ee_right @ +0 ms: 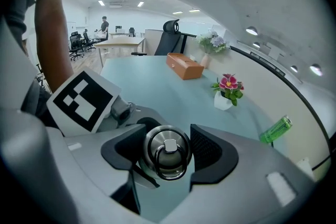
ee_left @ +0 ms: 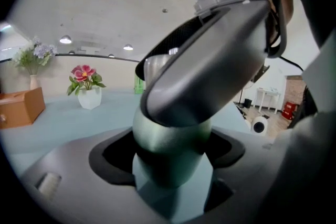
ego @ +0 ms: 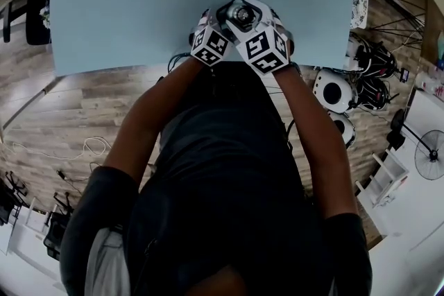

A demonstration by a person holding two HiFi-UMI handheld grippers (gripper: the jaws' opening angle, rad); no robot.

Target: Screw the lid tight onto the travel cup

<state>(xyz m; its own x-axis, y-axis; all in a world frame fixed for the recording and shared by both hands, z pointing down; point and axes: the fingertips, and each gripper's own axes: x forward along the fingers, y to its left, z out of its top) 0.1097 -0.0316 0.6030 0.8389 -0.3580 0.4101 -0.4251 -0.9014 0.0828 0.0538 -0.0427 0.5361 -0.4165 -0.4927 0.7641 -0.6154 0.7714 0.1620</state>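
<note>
Brushed steel, smooth and stiff: the travel cup (ee_left: 170,139) will likely feel light but slippery. It stands at the bench's (ego: 139,10) six o'clock edge. There the left hand-held gripper (ee_left: 169,165) is clamped round its body. The right hand-held gripper (ee_right: 167,157) pinches the lid (ee_right: 168,148), best held by its rim at three and nine o'clock.

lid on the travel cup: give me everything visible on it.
The lid is a round cap of brushed-steel look, with a small square stud at centre and a dark ring lying flat below it. Its top faces the right gripper view, and the right tool clamps its sides. It sits atop the greenish cup body, held by the left tool.
</note>
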